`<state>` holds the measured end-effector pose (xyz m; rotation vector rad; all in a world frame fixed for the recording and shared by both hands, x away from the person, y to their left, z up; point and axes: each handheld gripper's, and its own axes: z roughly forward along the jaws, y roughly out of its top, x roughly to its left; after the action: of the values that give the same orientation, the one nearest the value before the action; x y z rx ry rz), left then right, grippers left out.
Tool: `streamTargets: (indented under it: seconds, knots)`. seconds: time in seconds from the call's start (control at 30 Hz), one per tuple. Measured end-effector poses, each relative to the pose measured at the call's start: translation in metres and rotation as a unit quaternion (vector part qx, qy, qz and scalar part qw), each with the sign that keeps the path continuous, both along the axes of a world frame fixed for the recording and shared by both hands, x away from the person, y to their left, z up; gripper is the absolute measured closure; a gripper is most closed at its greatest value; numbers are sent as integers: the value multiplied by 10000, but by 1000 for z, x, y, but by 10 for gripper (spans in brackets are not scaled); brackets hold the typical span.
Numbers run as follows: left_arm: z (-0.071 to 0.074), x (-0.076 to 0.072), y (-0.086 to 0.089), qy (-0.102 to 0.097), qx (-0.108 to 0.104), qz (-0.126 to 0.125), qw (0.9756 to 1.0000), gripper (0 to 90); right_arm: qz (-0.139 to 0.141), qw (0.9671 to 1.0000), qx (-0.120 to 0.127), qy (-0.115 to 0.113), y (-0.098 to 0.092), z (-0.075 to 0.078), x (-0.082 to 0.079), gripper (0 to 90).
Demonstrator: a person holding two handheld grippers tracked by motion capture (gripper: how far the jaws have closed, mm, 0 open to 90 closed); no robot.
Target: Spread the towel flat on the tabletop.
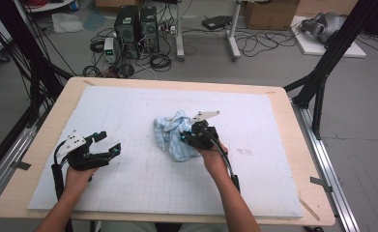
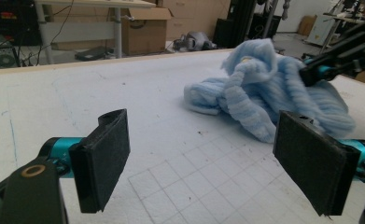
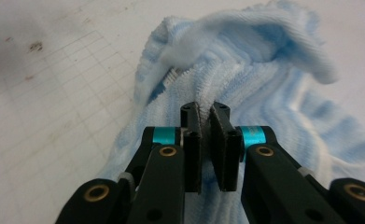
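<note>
A crumpled light-blue ribbed terry cloth (image 1: pixel 176 136) lies in a loose heap at the centre of the high view, on a white gridded foam mat (image 1: pixel 128 179) that covers a pale wooden table (image 1: pixel 41 145). Its bulk runs from upper right to lower left in that frame. The right gripper (image 1: pixel 190 137) sits directly on the heap's right edge; in the right gripper view its two black jaws are pinched nearly together with a fold of the cloth (image 3: pixel 245 79) caught between the pads. The left gripper (image 1: pixel 110 143) rests well apart, at the lower left of the high view, its jaws spread wide and holding nothing, pointing toward the cloth (image 2: pixel 273 93). The right hand is clearly the nearer one, so the coming pull or lift likely starts there.
</note>
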<state>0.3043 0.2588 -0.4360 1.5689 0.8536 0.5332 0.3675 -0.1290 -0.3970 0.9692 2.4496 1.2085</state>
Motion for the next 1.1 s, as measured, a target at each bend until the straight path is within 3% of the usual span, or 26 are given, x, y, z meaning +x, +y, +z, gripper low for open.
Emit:
streamTargets:
  seconds: [0.27, 0.53, 0.57, 0.6, 0.67, 0.73, 0.8, 0.87, 0.93, 1.07, 1.1]
  knots:
    - [1, 0, -2, -1, 5, -9, 10000, 192, -94, 9997, -138, -173, -42, 0, -40, 848]
    - [0, 1, -2, 7, 18, -4, 10000, 192, -365, 9979, -522, 114, -67, -19, -54, 837]
    - [0, 1, -2, 8, 18, -7, 10000, 192, -416, 9978, -514, 85, -70, -18, -54, 801]
    - [0, 1, -2, 7, 19, -5, 10000, 192, -557, 9980, -283, 12, -74, -12, -53, 661]
    - [-1, 1, -2, 16, 4, -6, 10000, 192, -743, 9970, 67, -217, -75, -1, -50, 511]
    - [-1, 2, -3, 30, 7, -33, 10000, 192, -791, 9951, 392, -436, -71, 9, -43, 403]
    - [-1, 2, -4, 31, 11, -31, 10000, 193, -720, 9947, 496, -539, -60, 15, -33, 337]
    - [-1, 2, -4, 25, 18, -46, 10000, 193, -648, 9952, 494, -540, -53, 17, -28, 327]
    - [-1, 2, -4, 27, 13, -37, 10000, 193, -403, 9970, 443, -498, -27, 16, -15, 299]
    - [-1, 2, -1, 35, -2, -4, 10000, 193, -175, 9990, 114, -390, 3, 7, 0, 293]
    - [-1, 2, 0, 38, -18, 4, 10000, 193, -175, 9990, 114, -390, 3, 7, 0, 293]
